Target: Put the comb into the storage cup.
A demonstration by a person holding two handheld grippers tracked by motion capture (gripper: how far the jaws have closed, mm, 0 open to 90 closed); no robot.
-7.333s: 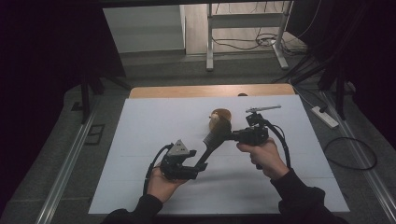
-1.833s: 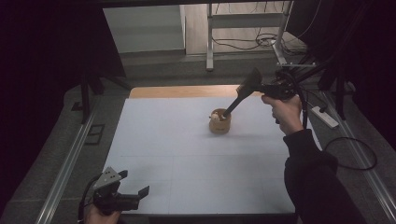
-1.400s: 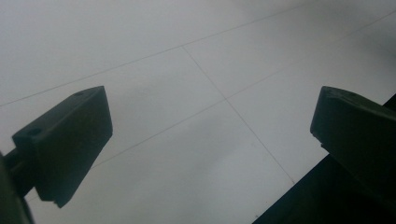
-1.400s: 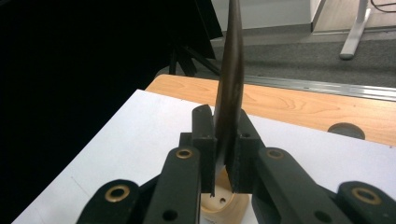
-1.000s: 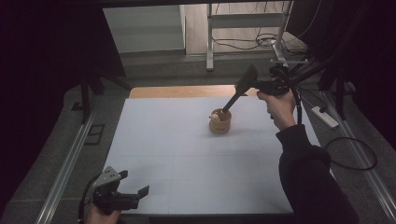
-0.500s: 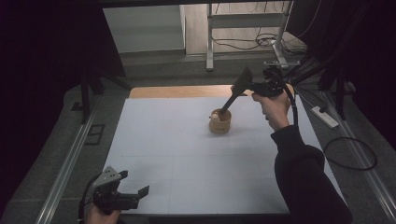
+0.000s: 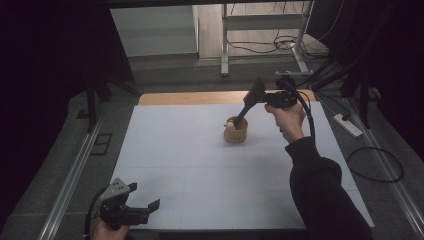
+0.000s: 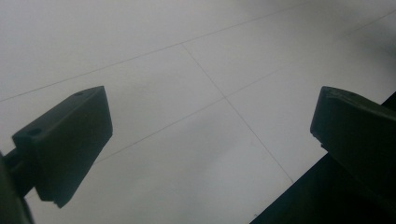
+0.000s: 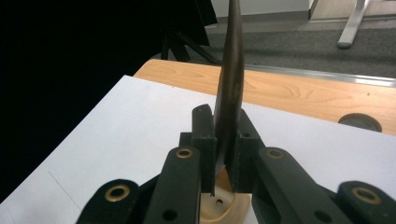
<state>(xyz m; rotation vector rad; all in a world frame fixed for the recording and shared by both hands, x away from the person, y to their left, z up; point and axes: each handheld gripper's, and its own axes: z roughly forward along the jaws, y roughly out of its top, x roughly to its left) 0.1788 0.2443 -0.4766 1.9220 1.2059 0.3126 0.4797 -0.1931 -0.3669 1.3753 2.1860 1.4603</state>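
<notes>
The left gripper (image 7: 142,210), jaws apart and empty, hovers at the table's (image 7: 200,175) near edge. Farther off, the right gripper (image 9: 224,154) clamps a dark spatula (image 7: 248,102), probably stiff and light, dipping into a wooden cup (image 7: 236,131)

High view: fixed above the near edge, facing forward and down across the white table (image 7: 200,165). Left gripper view: close over the table sheet (image 8: 187,93) near its front edge, angled down. Right gripper view: close, facing along its jaws toward the wooden cup (image 9: 224,205). Shared between high and right: cup (image 7: 235,131), wooden table strip (image 9: 289,88).
</notes>
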